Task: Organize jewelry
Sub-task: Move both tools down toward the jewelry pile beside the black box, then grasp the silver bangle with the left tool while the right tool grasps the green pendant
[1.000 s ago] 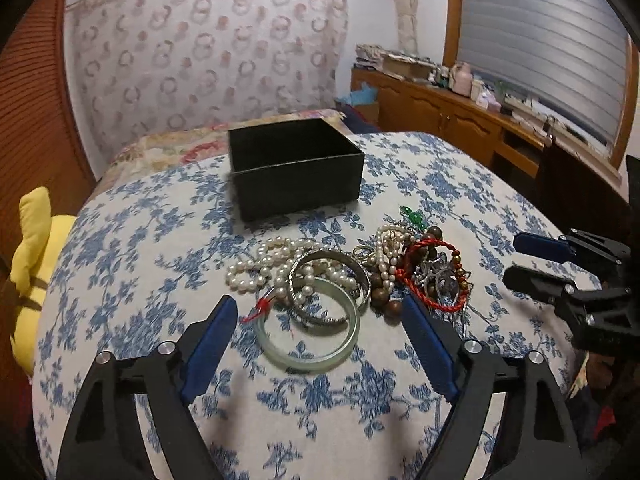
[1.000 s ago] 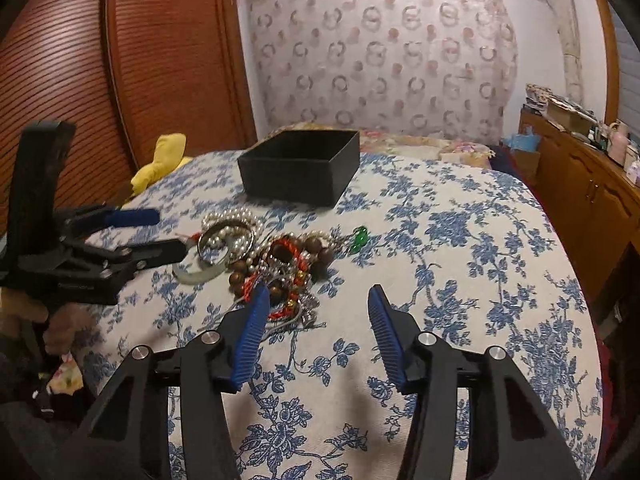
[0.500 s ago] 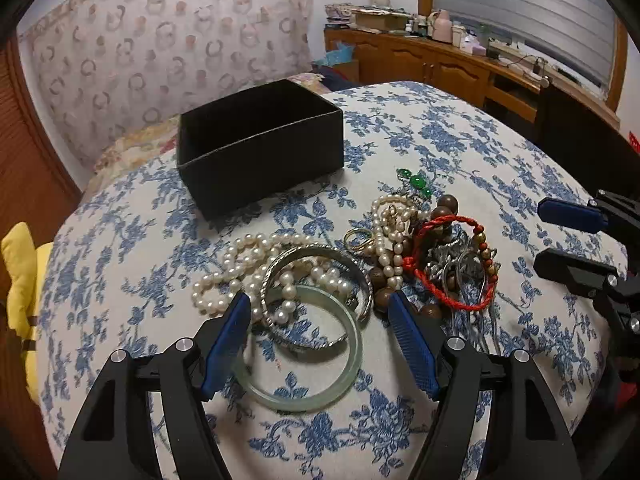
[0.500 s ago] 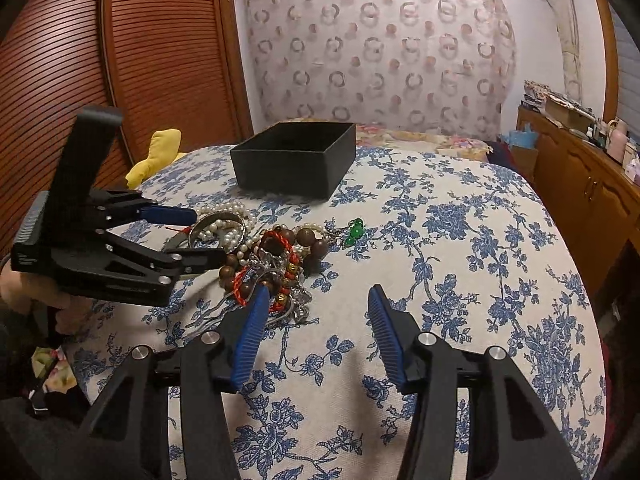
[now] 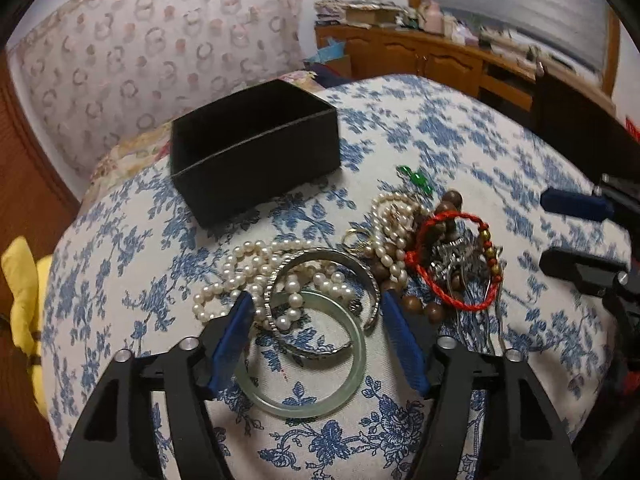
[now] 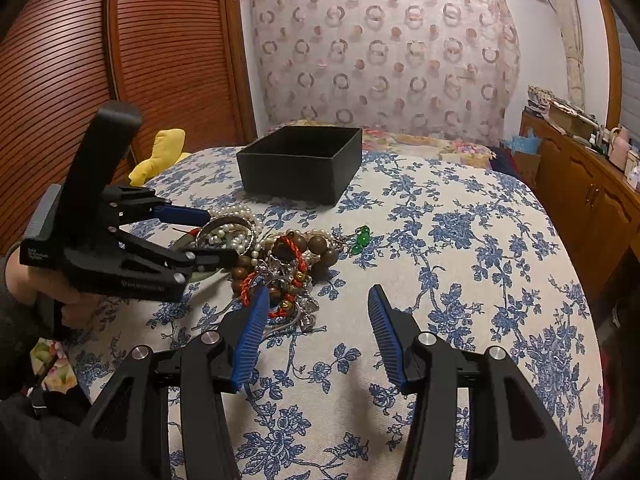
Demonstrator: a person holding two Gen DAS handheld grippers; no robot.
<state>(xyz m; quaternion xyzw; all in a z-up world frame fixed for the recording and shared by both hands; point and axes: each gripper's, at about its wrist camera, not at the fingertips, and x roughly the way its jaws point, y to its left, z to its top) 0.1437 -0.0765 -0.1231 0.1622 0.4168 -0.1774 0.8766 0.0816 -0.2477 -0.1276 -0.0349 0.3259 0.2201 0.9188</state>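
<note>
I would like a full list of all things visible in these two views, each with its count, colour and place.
open cardboard box: one, black, far side of the bed.
floral bedspread: one, white and blue, under everything.
pale jade bangle: one, light green, between the left gripper's fingers.
silver metal bangle: one, resting over the jade bangle.
pearl strands: white, count unclear, tangled with the bangles.
red cord bracelet: one, in the pile's right part.
brown wooden beads: several, in the pile.
green stone charm: one, beyond the pile.
yellow soft toy: one, at the bed's edge.
left gripper: black and blue, jaws just narrowed around the bangles.
right gripper: open, beside the pile.
</note>
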